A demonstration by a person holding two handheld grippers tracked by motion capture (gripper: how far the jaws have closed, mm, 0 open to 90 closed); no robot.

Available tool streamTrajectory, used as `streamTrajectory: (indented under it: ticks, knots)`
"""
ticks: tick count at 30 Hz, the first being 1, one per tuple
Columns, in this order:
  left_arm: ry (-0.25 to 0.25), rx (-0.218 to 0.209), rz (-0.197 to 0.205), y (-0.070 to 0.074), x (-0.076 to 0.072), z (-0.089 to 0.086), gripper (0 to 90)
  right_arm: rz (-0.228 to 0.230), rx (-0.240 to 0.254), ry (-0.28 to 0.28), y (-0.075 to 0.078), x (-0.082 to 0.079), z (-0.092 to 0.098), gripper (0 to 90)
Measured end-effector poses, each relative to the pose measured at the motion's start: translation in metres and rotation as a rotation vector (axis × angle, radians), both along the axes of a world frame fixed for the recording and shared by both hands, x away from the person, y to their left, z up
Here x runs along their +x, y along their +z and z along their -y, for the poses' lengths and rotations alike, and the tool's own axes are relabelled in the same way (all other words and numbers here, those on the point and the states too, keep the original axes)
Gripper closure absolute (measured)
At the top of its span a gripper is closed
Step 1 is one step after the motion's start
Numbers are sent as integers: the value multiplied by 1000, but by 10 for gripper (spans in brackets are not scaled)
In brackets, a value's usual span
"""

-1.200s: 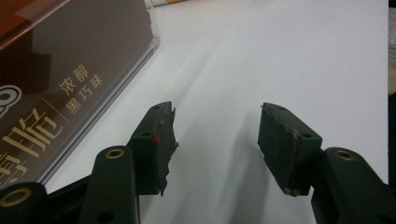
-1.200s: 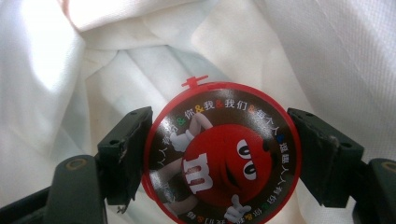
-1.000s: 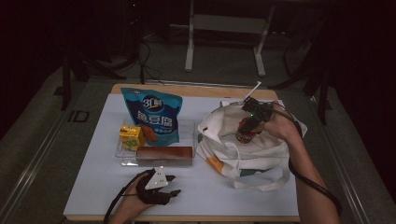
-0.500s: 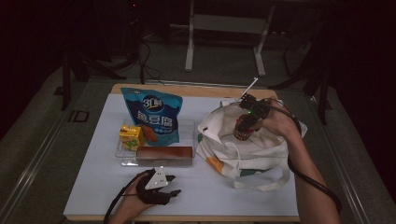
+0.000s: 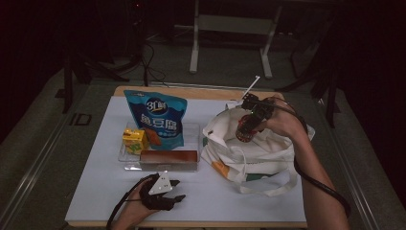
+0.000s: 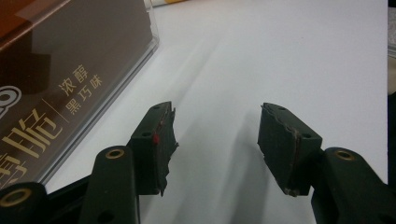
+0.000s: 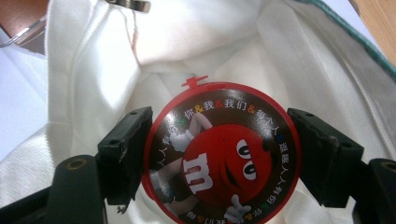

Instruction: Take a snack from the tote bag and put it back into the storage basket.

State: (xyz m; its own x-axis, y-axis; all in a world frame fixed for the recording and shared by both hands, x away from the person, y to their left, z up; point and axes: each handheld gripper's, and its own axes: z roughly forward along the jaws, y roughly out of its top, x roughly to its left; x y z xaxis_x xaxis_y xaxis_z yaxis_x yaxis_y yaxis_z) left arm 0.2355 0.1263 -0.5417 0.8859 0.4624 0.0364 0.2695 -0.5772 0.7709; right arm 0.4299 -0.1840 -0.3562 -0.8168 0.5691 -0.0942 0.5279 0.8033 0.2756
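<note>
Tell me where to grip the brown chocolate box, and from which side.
Grip the brown chocolate box across its narrow width, near the middle, from above. It lies flat and long on the clear tray, with the blue snack bag close behind it.

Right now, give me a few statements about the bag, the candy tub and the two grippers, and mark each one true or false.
1. The right gripper clamps a round red candy tub. True.
2. The tub is over the open white tote bag. True.
3. The left gripper holds the brown box. False: its jaws stand open and empty over the white tabletop.
4. The blue snack bag lies inside the tote. False: it stands behind the yellow carton, left of the tote.
</note>
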Motion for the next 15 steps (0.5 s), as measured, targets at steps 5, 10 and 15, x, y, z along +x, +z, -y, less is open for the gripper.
streamTrajectory:
  ticks: [5, 10, 15]
  knots:
    - [-1, -1, 0, 0, 0, 0, 456, 5, 1, 14, 4, -1, -4, 259]
    - [-3, -2, 0, 0, 0, 0, 456, 7, 10, 27, 9, -4, -9, 259]
    - [-2, -2, 1, 0, 0, 0, 456, 21, 11, 51, 15, -7, -14, 259]
